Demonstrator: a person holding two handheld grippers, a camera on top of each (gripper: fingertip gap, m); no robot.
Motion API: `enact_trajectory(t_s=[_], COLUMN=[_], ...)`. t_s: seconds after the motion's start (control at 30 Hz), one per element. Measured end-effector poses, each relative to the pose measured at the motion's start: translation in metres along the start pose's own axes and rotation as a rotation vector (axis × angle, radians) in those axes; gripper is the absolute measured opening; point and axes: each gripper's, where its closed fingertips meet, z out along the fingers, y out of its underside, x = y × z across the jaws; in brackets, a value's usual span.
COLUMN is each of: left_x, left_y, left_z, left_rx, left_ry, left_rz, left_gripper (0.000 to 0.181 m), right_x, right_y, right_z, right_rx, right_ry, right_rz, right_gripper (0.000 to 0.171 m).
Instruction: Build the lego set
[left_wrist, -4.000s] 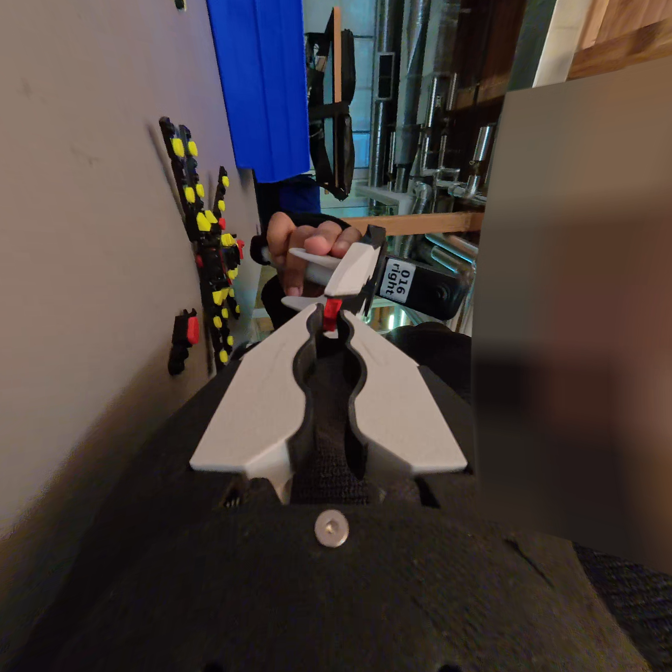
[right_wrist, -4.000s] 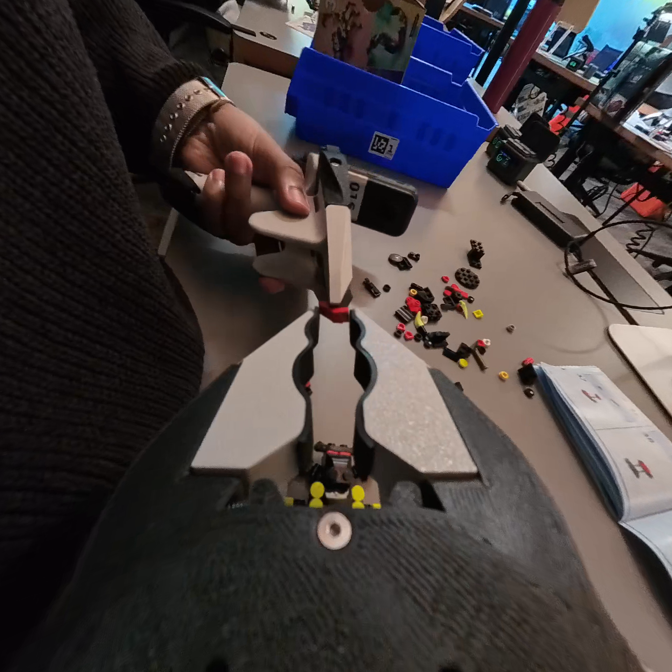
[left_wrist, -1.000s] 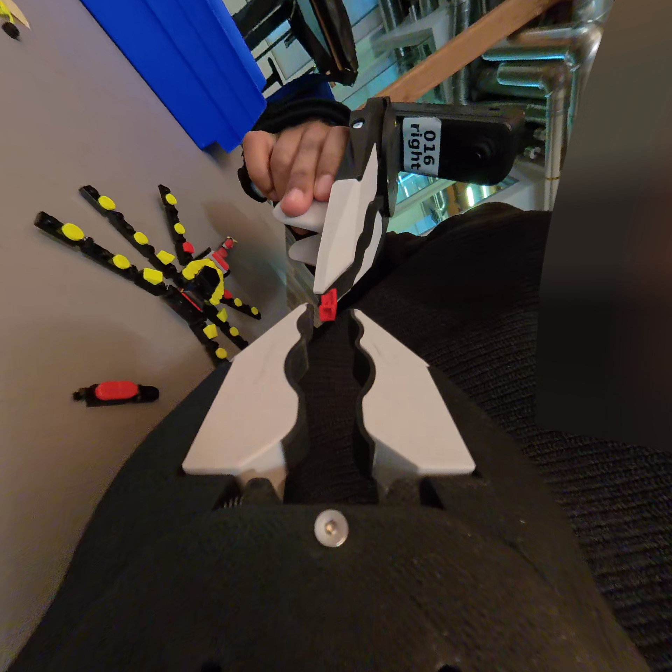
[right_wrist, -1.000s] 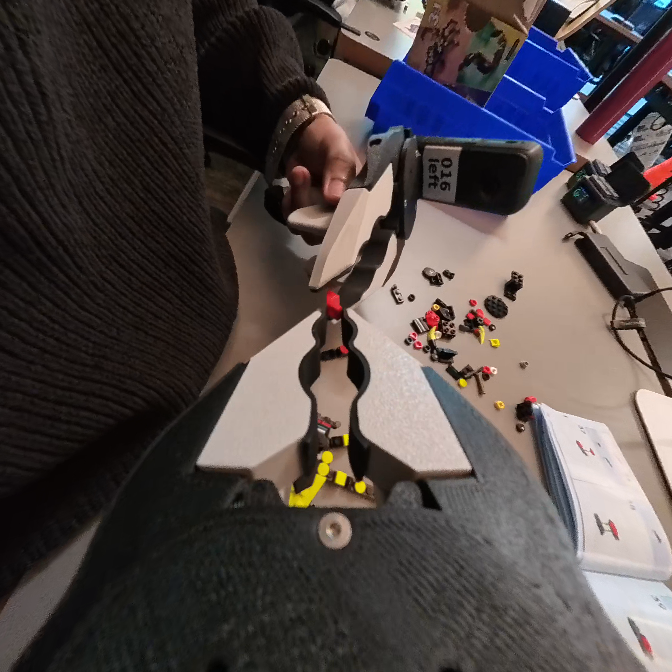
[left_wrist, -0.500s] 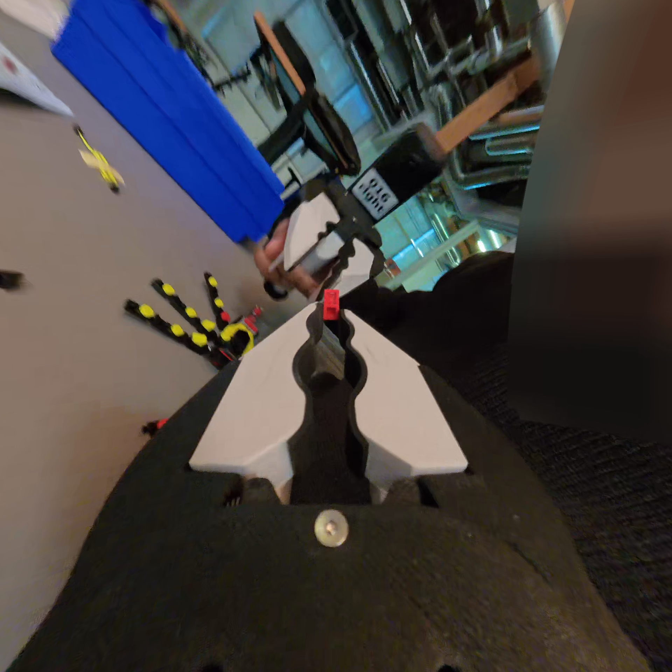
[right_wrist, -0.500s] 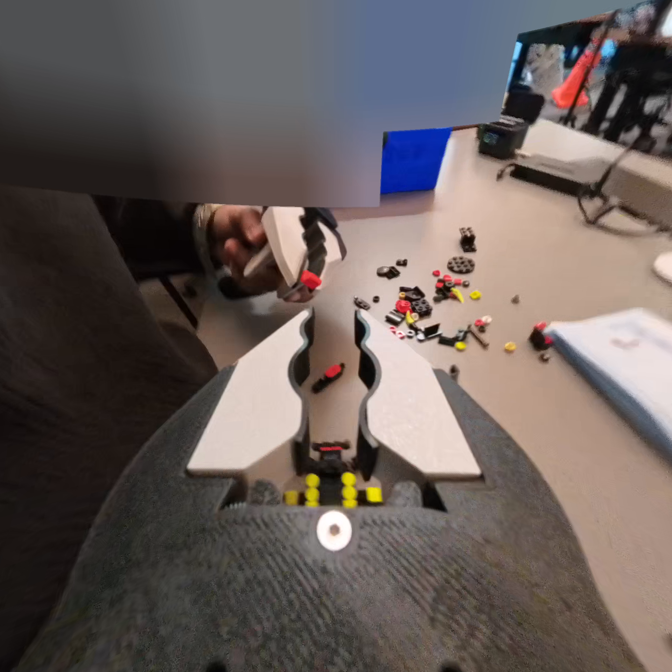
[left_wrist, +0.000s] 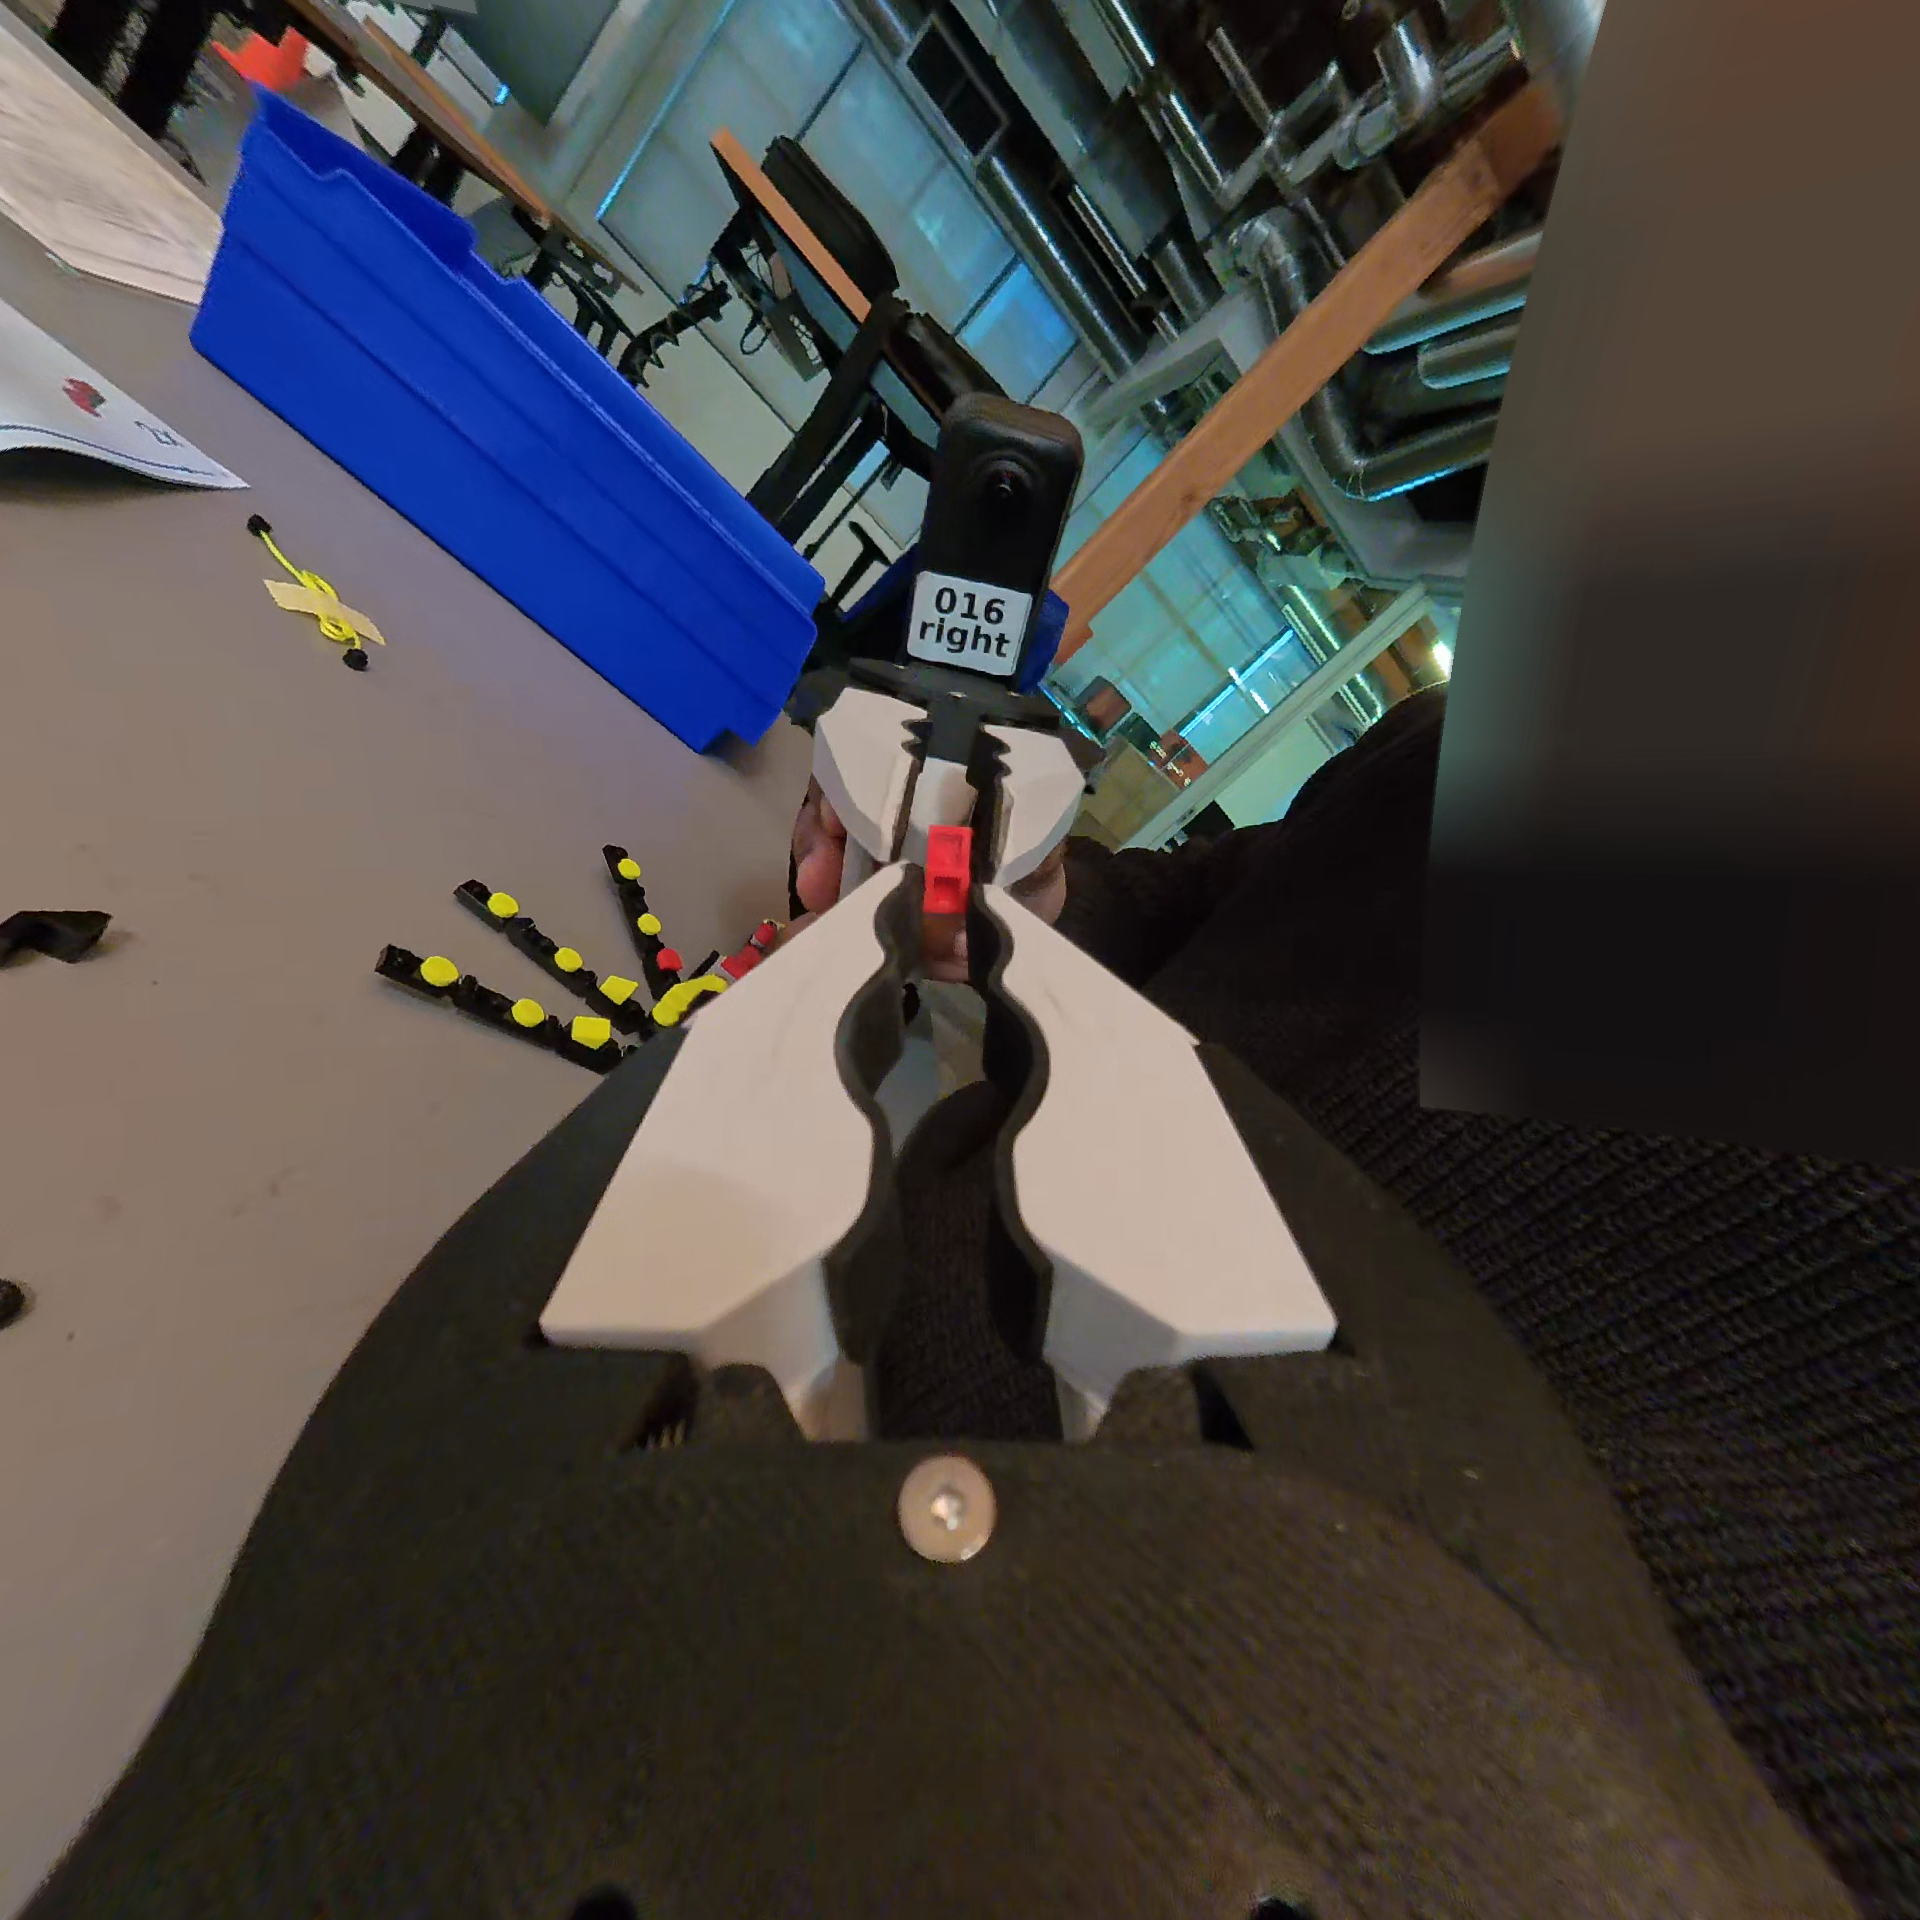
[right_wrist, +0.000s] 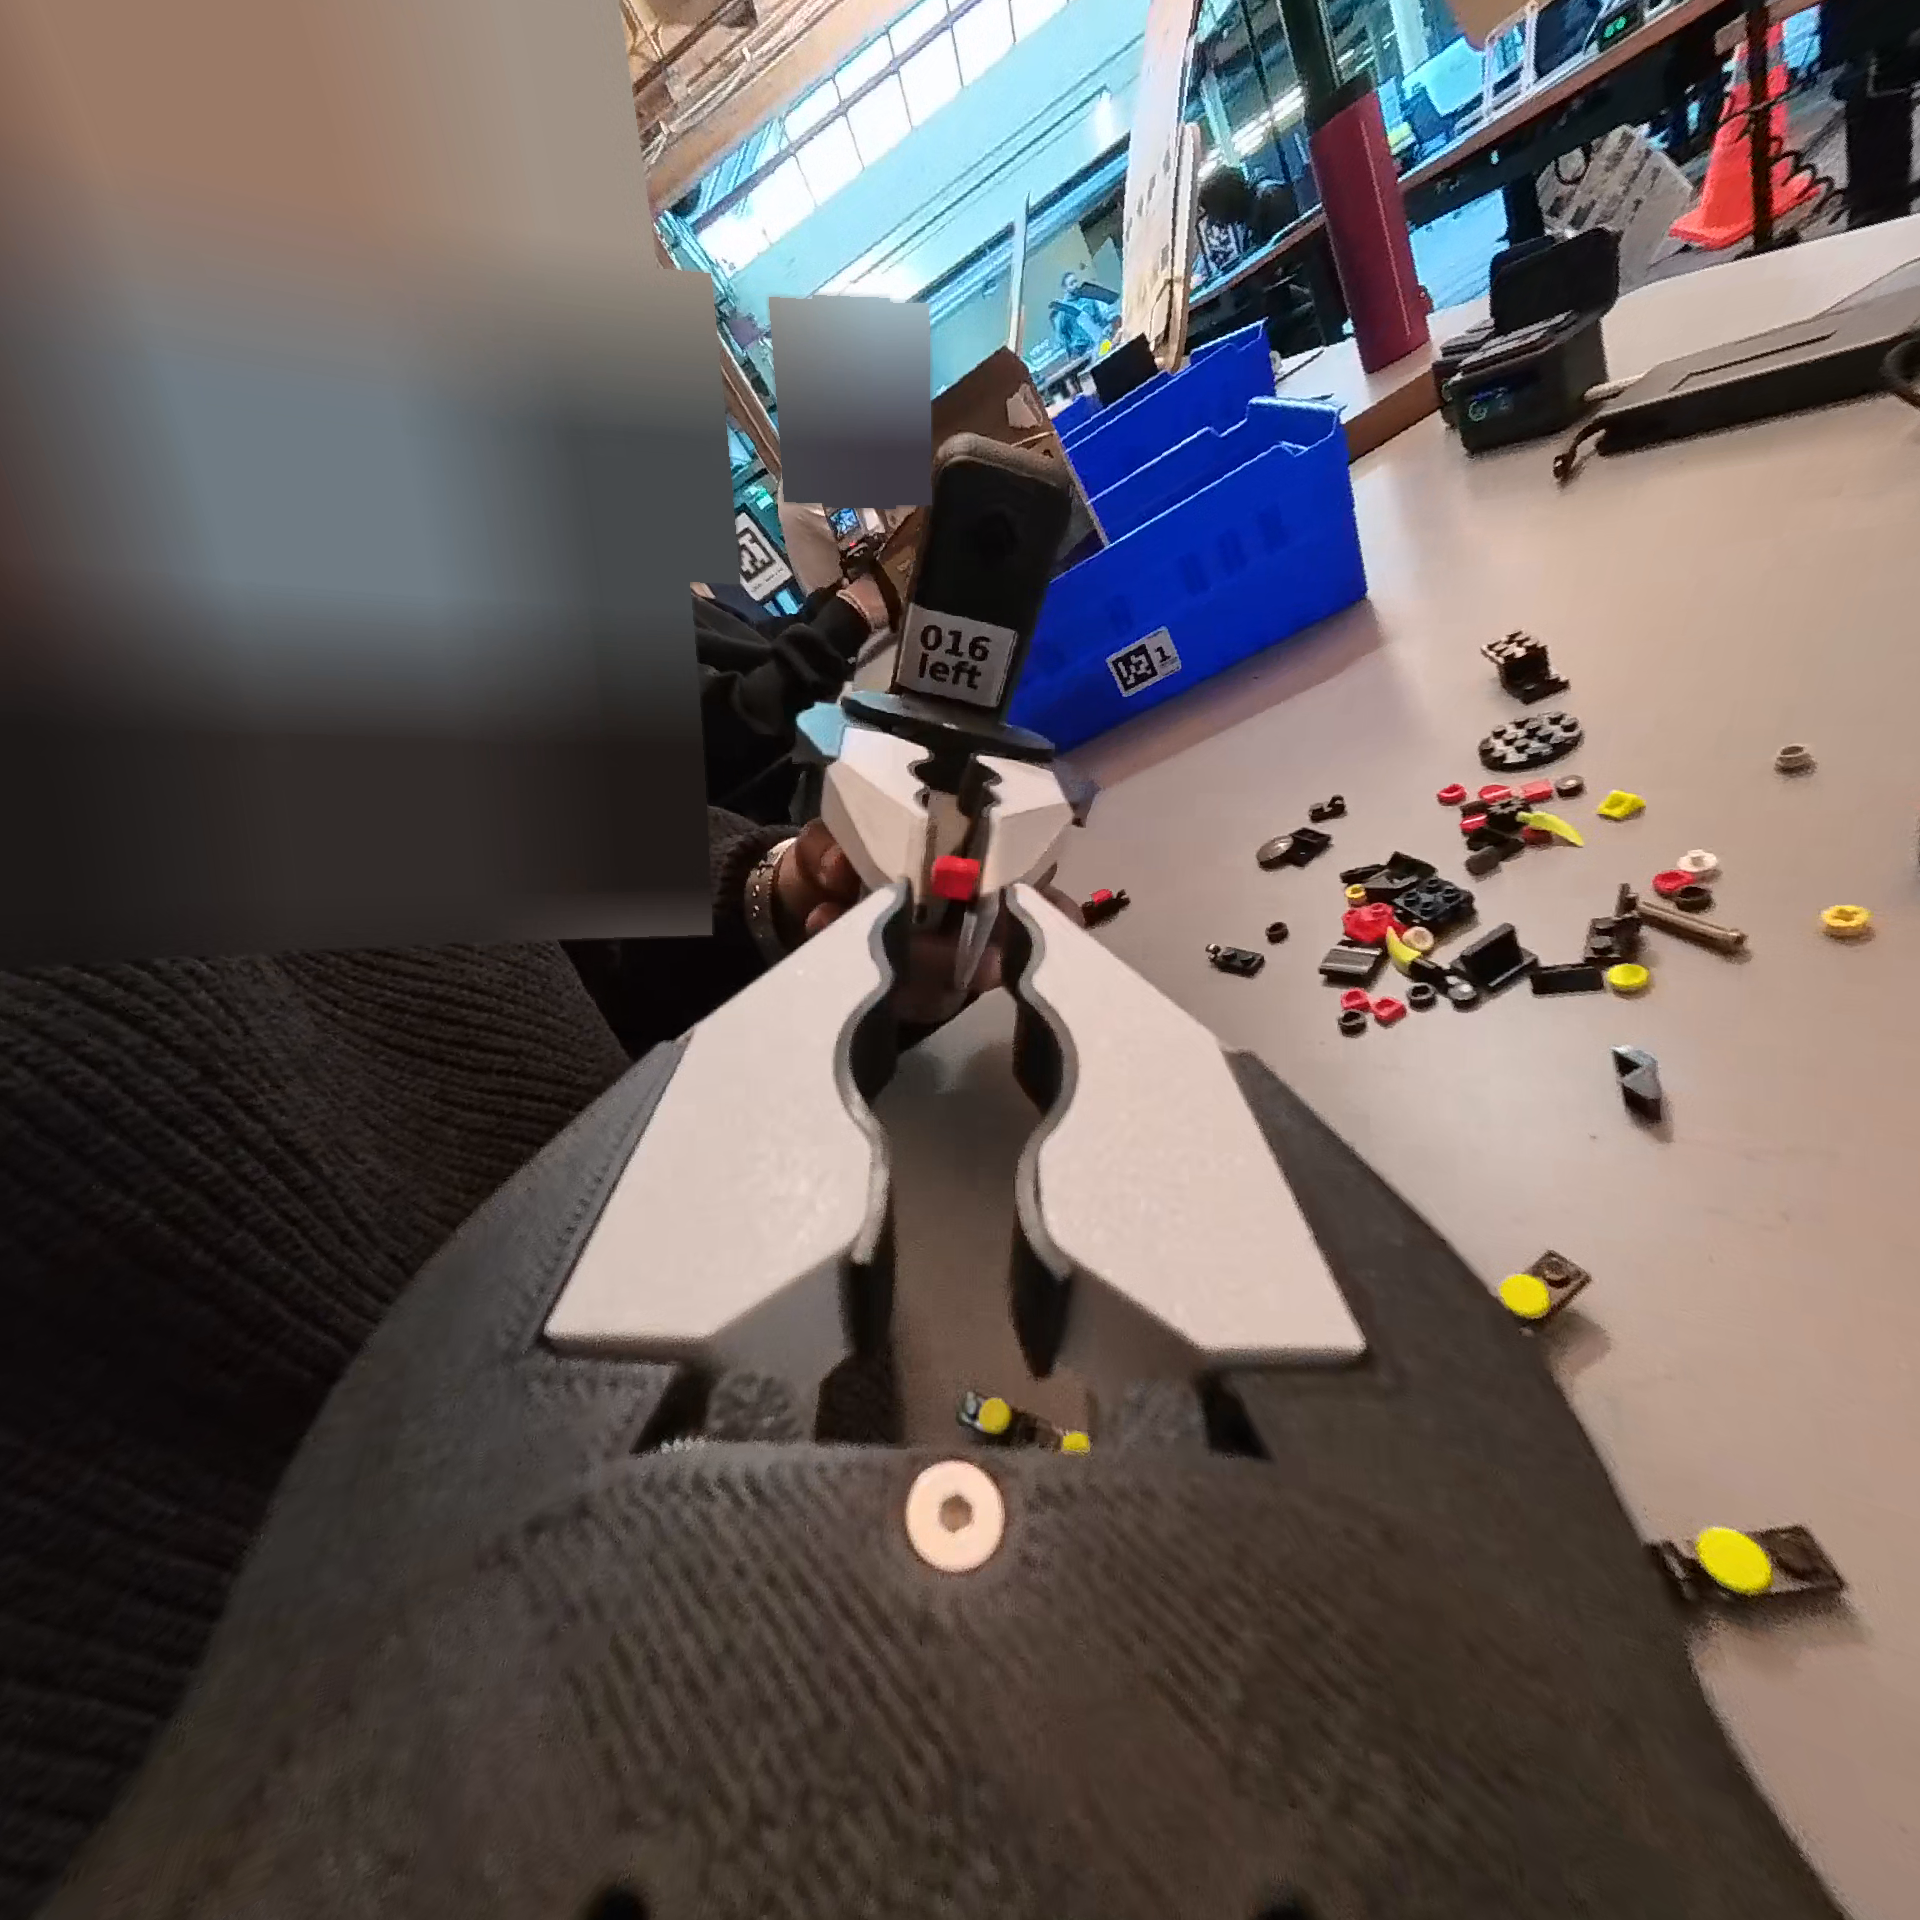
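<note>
The small red brick (left_wrist: 948, 871) had changed hands. A second before this moment the right tongs (right_wrist: 954, 914) pinched it at their tips while the left tongs (left_wrist: 943, 902) stood apart; now the left tongs were clamped on the brick at their very tips, and the right tongs stood apart with nothing between them. In the right wrist view the brick (right_wrist: 954, 875) showed at 12 o'clock, just past the open right tips, gripped in the left tongs facing the camera. Both tools were held up off the table (left_wrist: 208, 831), nose to nose.

The black-and-yellow model (left_wrist: 561, 982), with its fan of studded black strips, lay on the table at 9 o'clock of the left tongs, apart from both tools. The loose pieces (right_wrist: 1455, 904) stayed scattered at 2 o'clock in the right view, near the blue bin (right_wrist: 1205, 582).

The handover probably served to regrip the brick at a better angle. It looked complete, leaving the right tongs free to steady the model while the left pressed the brick on.
</note>
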Motion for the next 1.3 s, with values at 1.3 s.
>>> enact_trajectory(t_s=[1.3], left_x=[-0.089], left_y=[0.091], left_z=[-0.033], left_rx=[-0.771], left_ry=[-0.509], left_rz=[0.607], left_gripper=[0.015], right_x=[0.035], right_y=[0.077], right_z=[-0.015], right_rx=[-0.593], right_ry=[0.209], right_rz=[-0.238], right_gripper=[0.006])
